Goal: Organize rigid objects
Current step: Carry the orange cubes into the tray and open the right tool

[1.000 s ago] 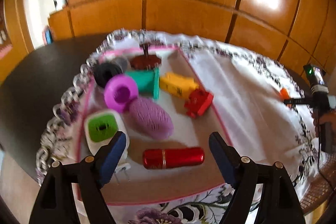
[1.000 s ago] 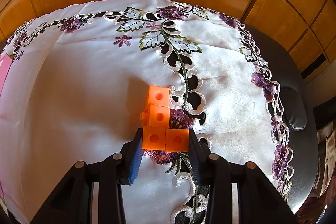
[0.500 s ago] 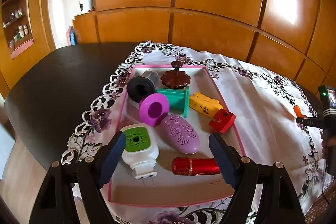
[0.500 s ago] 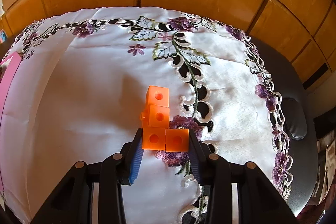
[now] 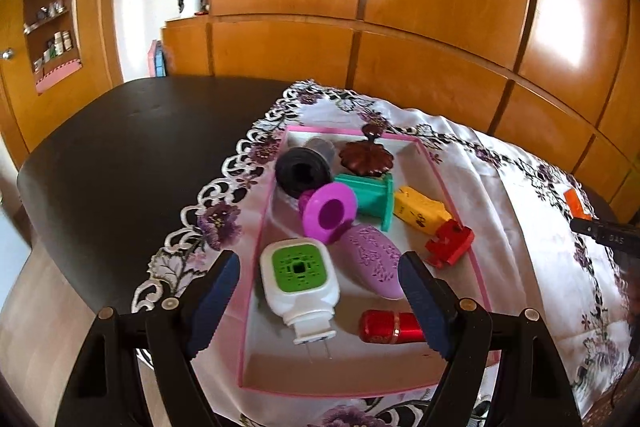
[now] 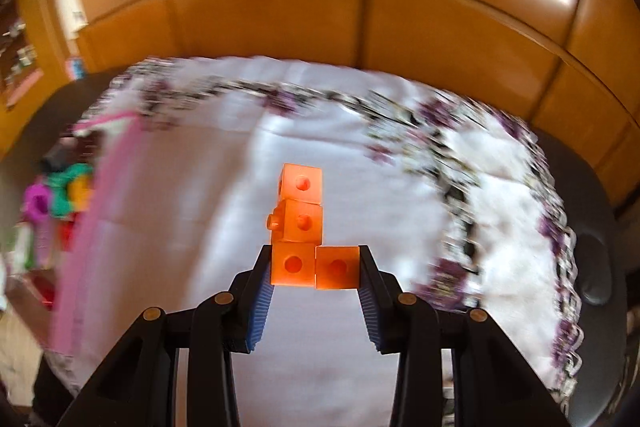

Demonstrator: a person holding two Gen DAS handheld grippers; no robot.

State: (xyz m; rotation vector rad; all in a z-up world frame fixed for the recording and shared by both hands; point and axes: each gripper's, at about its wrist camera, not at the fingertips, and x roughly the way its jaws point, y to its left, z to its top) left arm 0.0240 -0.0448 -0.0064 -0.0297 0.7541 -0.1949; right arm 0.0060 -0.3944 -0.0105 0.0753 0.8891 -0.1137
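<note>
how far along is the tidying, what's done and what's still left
Mostly done, it seems: the pink tray already holds about ten things, such as the green-faced plug-in unit and red tube. In hand: the right hand-held gripper is clamped on the orange cube piece, off the tablecloth. Left: setting it in the tray. The left hand-held gripper is open, empty.

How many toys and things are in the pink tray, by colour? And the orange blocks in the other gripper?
In the pink tray:
Purple: 2, spool and oval
Red: 2, tube and clip
Black roll: 1
Brown lid: 1
Teal spool: 1
Yellow block: 1
White-green plug-in: 1
Grey cup: 1
Held by right gripper:
Orange blocks: 1 joined piece
Total: 11
</note>
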